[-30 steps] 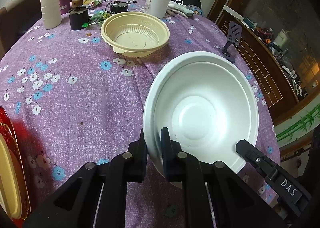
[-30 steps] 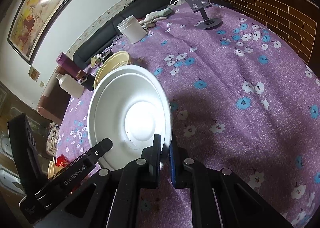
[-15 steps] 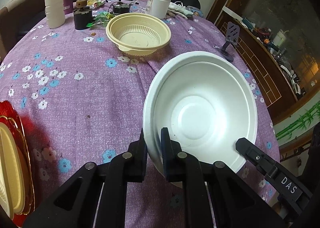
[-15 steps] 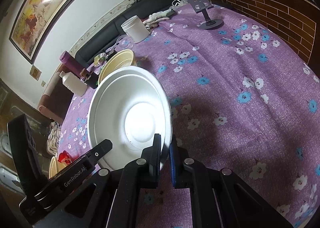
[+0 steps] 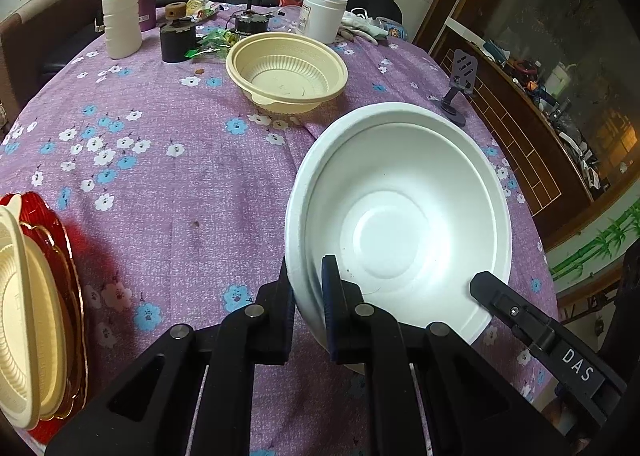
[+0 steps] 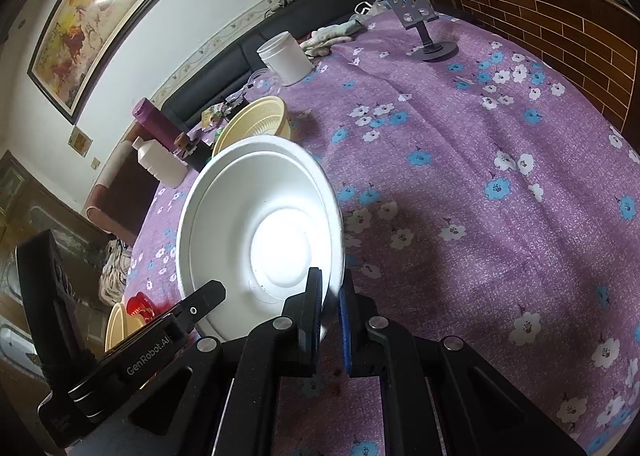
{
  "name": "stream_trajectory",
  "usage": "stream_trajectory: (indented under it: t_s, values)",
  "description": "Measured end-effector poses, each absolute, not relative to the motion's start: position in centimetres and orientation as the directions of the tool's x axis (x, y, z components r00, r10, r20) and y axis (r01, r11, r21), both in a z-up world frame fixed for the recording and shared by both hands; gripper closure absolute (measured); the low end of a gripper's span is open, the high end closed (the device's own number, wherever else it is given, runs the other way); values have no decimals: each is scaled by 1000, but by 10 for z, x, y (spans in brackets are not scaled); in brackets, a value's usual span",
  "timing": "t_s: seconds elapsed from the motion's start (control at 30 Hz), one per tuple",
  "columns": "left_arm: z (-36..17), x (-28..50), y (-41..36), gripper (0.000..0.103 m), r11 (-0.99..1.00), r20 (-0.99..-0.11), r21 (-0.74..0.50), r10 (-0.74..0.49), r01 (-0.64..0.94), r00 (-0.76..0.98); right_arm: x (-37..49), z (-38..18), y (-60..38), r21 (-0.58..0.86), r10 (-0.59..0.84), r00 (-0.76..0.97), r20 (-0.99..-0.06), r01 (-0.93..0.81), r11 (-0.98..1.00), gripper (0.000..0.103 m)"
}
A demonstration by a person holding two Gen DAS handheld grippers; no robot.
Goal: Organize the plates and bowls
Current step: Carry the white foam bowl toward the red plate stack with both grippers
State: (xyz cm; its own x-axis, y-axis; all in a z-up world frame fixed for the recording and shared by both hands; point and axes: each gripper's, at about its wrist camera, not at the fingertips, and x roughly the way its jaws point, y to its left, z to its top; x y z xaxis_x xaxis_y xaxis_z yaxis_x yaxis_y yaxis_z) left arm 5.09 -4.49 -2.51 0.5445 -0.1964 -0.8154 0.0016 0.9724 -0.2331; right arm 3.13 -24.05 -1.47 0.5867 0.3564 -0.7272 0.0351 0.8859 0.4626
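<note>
Both grippers had the wide white foam bowl (image 5: pixel 400 224) pinched by its rim and lifted off the purple flowered tablecloth (image 5: pixel 160 184), and that was the risk right there: a thin, soft rim caught at just two small spots could crease or tear, or slip free if one hand pulled away from the other, and a bowl that light would likely tip and drop toward the table edge at the lower right of the left wrist view. The left gripper (image 5: pixel 308 296) was closed nearly all the way on the rim at the bowl's lower left, one finger outside the wall and the blue-padded one inside the hollow. In the right wrist view, the right gripper (image 6: pixel 330 308) was clamped just as tight on the bowl's lower right rim, its blue pad on the outside. So the bowl sat in the centre right of the left view, tilted open toward the camera, with the fingers straddling its wall, not cupping it. A cream ribbed plastic bowl (image 5: pixel 286 72) waited at the upper centre, well apart from the held one. At the left edge a stack showed, a cream bowl (image 5: pixel 20 316) on red plates (image 5: pixel 60 240); setting the white bowl down off-centre on either could knock things askew
</note>
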Motion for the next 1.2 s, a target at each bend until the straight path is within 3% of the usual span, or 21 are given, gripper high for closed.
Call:
stream_trajectory:
  t_s: [0.7, 1.2]
  values:
    - [4, 21, -6, 93, 971, -779, -235, -164, -40, 605, 25, 10, -203, 464, 420, 586, -693, -84, 882, 96]
    - [34, -14, 56, 93, 961, -735, -237, -81, -143, 674, 20, 42, -138, 457, 521, 555, -649, -263, 850, 96]
